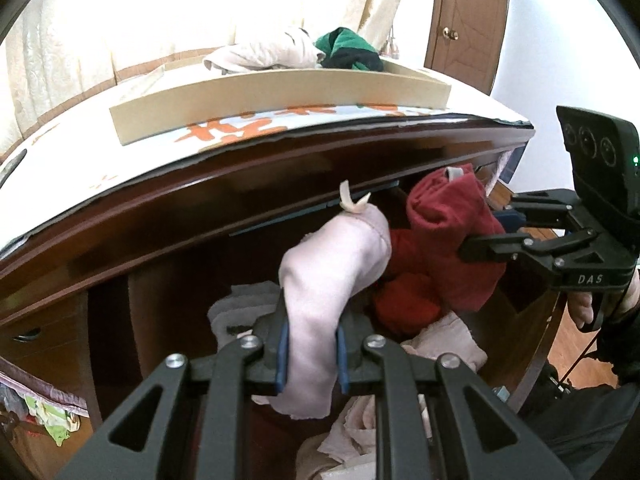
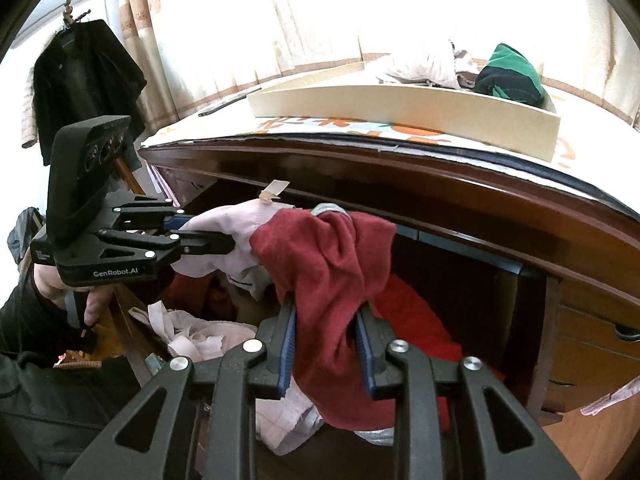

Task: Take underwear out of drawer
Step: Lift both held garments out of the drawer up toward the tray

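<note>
My left gripper is shut on pale pink underwear and holds it above the open drawer. It also shows in the right wrist view, with the pink underwear in it. My right gripper is shut on dark red underwear, lifted above the drawer. It shows in the left wrist view, with the red underwear in it. More pale and red garments lie in the drawer below.
A shallow beige tray stands on the dresser top and holds a pale garment and a green and black one. A dark jacket hangs at the left. A wooden door is at the back right.
</note>
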`<state>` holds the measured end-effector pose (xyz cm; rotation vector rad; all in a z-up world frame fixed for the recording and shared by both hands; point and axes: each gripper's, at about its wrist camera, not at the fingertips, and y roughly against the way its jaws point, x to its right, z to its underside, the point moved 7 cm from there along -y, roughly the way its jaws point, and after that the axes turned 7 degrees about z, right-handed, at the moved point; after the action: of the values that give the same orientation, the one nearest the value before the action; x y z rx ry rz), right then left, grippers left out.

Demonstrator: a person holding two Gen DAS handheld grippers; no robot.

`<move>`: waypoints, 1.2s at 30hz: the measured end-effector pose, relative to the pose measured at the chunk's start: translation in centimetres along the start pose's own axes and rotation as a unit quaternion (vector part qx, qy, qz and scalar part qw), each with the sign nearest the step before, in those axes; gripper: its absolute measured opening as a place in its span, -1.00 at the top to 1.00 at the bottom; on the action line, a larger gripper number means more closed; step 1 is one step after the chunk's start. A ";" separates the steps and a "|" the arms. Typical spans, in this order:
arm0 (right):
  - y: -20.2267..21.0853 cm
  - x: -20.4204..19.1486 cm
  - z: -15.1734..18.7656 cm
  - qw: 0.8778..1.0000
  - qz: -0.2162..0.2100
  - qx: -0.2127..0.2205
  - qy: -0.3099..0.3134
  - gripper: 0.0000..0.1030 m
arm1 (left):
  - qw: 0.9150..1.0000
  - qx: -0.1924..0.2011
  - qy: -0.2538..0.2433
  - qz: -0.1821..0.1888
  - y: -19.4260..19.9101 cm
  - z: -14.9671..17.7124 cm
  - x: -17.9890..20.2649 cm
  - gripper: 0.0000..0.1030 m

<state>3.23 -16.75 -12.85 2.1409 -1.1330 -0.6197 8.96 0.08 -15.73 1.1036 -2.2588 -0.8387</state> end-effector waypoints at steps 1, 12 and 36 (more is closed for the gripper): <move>0.1 0.0 0.0 1.000 0.000 0.002 0.000 0.45 | 1.000 0.002 -0.001 -0.001 0.0 0.0 0.0 0.68; 1.5 0.2 0.2 1.000 -0.007 0.029 -0.001 0.45 | 0.999 0.037 -0.013 -0.005 0.8 -0.2 0.6 0.68; 3.2 -0.2 -0.6 0.996 -0.013 0.092 0.001 0.45 | 0.993 0.113 -0.028 -0.008 3.2 -1.0 1.2 0.68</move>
<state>1.74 -17.75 -10.14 2.3149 -1.2036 -0.5416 7.31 0.36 -12.55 1.2112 -2.4409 -0.6393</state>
